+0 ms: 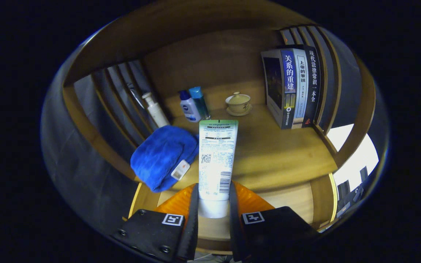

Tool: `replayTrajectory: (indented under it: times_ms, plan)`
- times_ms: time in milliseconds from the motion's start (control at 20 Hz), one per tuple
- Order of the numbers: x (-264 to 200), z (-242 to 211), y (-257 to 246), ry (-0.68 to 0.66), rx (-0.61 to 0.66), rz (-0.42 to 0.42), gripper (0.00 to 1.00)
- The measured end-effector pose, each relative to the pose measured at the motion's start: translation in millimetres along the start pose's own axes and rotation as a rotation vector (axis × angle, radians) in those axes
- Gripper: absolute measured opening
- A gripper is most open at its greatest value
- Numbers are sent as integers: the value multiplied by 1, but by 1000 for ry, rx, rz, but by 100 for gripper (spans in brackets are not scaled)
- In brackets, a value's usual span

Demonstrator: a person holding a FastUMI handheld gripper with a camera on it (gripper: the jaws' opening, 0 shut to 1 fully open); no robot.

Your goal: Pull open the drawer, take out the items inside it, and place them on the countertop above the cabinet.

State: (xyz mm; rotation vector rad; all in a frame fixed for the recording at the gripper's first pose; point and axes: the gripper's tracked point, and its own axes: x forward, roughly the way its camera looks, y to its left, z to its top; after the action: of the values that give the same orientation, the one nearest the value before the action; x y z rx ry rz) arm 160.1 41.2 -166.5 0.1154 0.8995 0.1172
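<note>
Your tongs were clamped on the tube, both fingers pressing its cap end, held above the tabletop. Judging by that, you were placing it: lower it beside the blue towel at ten o'clock, then let go.

Dim, warm light; fisheye-warped edges

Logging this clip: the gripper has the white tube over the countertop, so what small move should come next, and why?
Probably lower the tube onto the bare wood of the countertop and open. The gripper is shut on its cap end, the tube reaches over the wood beside the blue towel, and the space to its right is free.
</note>
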Motion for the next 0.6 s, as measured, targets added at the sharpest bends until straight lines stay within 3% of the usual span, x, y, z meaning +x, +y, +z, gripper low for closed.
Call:
replayTrajectory:
  times_ms: [600]
  plan:
    - [83,19,-21,57,24,-76,45]
